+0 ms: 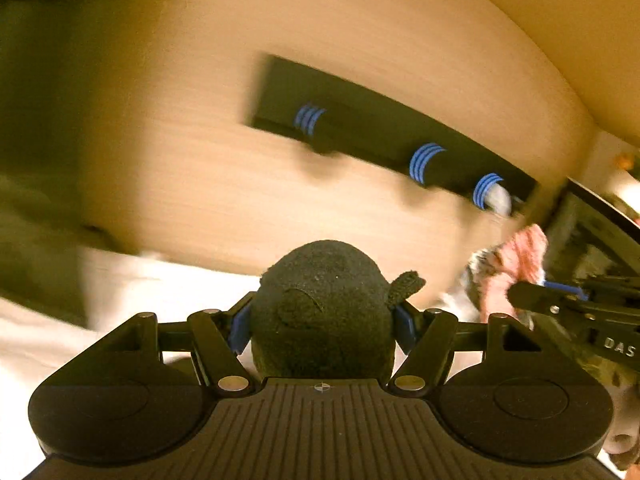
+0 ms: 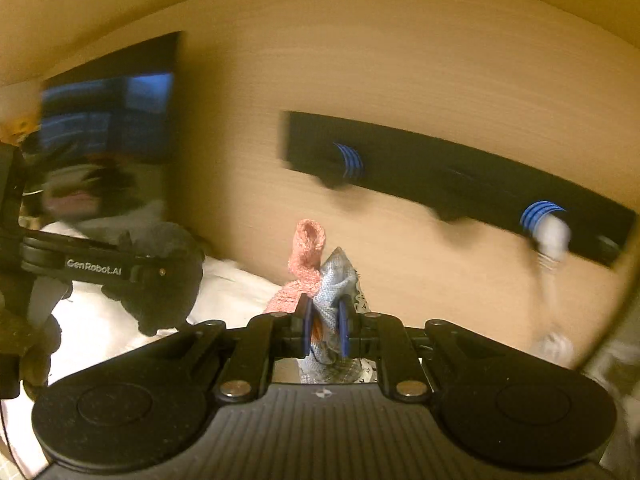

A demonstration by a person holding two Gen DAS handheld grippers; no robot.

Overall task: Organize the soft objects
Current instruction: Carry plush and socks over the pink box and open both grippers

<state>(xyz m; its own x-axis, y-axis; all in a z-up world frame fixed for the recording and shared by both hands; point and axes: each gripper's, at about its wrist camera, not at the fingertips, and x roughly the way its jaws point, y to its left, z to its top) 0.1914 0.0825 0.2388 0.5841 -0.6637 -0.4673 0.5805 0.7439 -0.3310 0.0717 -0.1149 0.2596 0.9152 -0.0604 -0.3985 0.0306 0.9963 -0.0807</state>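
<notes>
Nearest in the left wrist view, the left gripper (image 1: 322, 330) has its blue-padded fingers (image 1: 405, 326) spread fairly wide and pressed against both sides of a round black fleece plush toy (image 1: 320, 304), which fills the lower middle of the frame and hides the fingertips behind its bulk. In the right wrist view, the right gripper (image 2: 325, 326) is closed almost fully, its fingers (image 2: 343, 330) pinching a bunched pink knitted cloth and pale blue woven cloth (image 2: 320, 280) that stands up from the pads, long axis pointing toward the top of the frame. The two grippers are side by side, each showing at the other view's edge.

Below and behind them lies a white bed sheet (image 2: 236, 284), blurred. Farther off, on the light wooden wall panel (image 1: 200, 180), hangs a long black wall rack with blue-ringed pegs (image 1: 400, 136), running from the middle toward the right of both frames, above and beyond the fingers. One peg at the right end already carries something pale grey (image 1: 500, 200), too smeared to name.

I judge the rack to be the target, and neither hand clearly nearer. Heavy blur hides the peg tips; the dark shapes at upper left are unreadable.
</notes>
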